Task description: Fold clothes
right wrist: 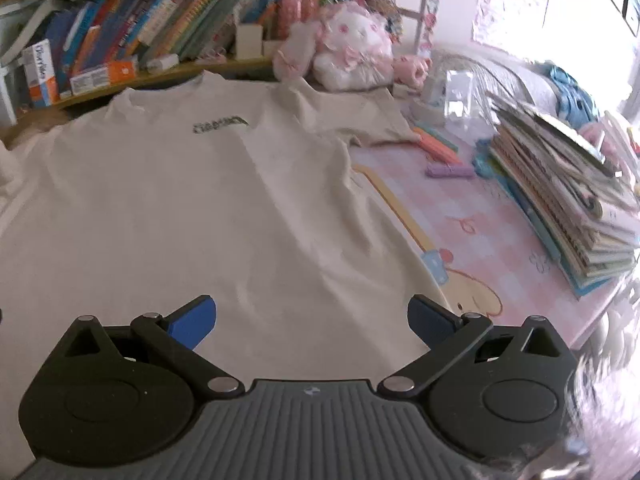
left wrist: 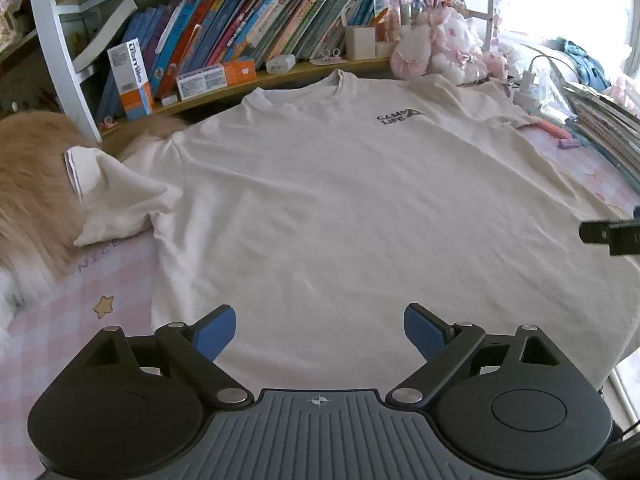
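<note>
A cream T-shirt (left wrist: 328, 184) with a small dark chest print lies spread flat on the pink checked tabletop (left wrist: 100, 280), collar toward the bookshelf. Its left sleeve (left wrist: 116, 196) lies bunched beside the body. My left gripper (left wrist: 320, 334) hovers above the shirt's lower part, open, with nothing between its blue pads. In the right wrist view the same T-shirt (right wrist: 192, 208) fills the left and middle, and its right sleeve (right wrist: 360, 120) lies out flat. My right gripper (right wrist: 312, 322) is open over the shirt's lower right edge, holding nothing. A black part of it (left wrist: 612, 234) shows at the left view's right edge.
A bookshelf (left wrist: 240, 40) with leaning books runs along the far edge. Pink plush toys (right wrist: 352, 52) sit behind the collar. A tall stack of books (right wrist: 568, 200) stands at the right, with coloured pens (right wrist: 444, 156) beside it. A furry tan thing (left wrist: 32, 184) lies at the left.
</note>
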